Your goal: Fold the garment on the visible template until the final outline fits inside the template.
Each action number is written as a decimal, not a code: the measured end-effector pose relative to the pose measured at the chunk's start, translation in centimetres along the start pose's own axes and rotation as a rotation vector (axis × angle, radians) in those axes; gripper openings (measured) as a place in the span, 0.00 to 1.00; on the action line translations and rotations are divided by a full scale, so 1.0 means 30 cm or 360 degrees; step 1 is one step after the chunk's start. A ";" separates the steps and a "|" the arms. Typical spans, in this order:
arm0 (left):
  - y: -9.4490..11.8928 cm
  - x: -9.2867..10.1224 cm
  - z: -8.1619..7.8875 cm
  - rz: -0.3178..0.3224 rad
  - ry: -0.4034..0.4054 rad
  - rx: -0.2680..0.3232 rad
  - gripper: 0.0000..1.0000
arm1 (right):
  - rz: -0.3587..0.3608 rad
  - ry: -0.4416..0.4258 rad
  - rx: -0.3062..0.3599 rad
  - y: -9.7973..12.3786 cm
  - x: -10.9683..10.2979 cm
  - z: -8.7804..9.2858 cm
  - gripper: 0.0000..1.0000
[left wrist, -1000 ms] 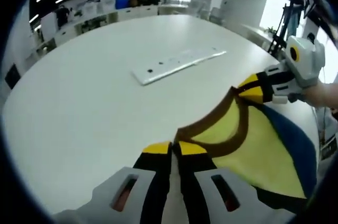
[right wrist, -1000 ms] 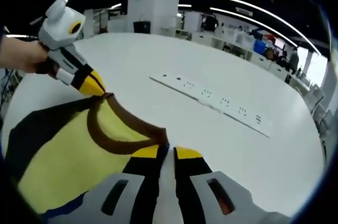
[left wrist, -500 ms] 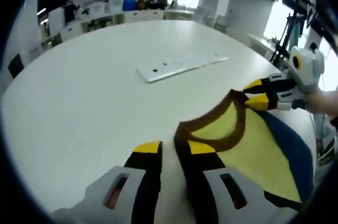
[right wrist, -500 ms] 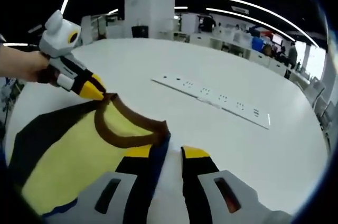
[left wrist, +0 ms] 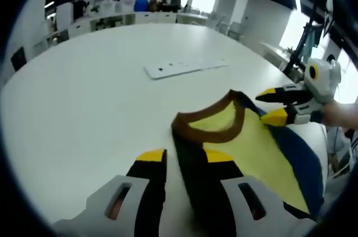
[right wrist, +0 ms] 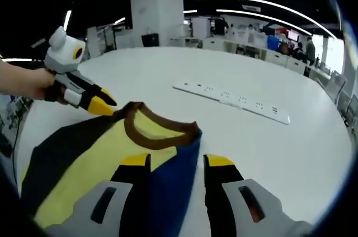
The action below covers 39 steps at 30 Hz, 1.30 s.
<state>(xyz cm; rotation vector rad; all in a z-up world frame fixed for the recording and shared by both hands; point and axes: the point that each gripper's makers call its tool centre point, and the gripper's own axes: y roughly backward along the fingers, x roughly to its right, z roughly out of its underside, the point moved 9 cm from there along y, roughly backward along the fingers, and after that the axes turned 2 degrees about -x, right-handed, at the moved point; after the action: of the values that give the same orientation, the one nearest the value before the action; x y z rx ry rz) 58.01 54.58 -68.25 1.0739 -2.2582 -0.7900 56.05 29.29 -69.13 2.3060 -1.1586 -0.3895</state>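
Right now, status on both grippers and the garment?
Left gripper and right gripper open, off cloth. Garment flat on table, collar up. Power strip beyond, clear of it.

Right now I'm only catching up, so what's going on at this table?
A person is working a yellow, blue and black garment on a white table with two handheld grippers. Both the left gripper and right gripper are open, and the brown collar lies flat, released. No template outline is discernible.

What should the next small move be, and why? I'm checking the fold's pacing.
Probably lift both tools clear and reach for a fresh edge. The left tool and right tool both stand open, and the shirt lies flat on the table, brown collar spread.
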 end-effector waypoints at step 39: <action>0.239 0.114 0.130 -0.0024 0.0152 0.0074 0.54 | -0.0116 -0.0150 0.0125 0.273 -0.143 0.040 0.82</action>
<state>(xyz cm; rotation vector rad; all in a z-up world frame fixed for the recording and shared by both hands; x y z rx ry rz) 49.89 56.62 -65.38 1.1273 -2.2001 -0.6809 47.59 28.31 -65.33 2.4262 -1.1559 -0.4931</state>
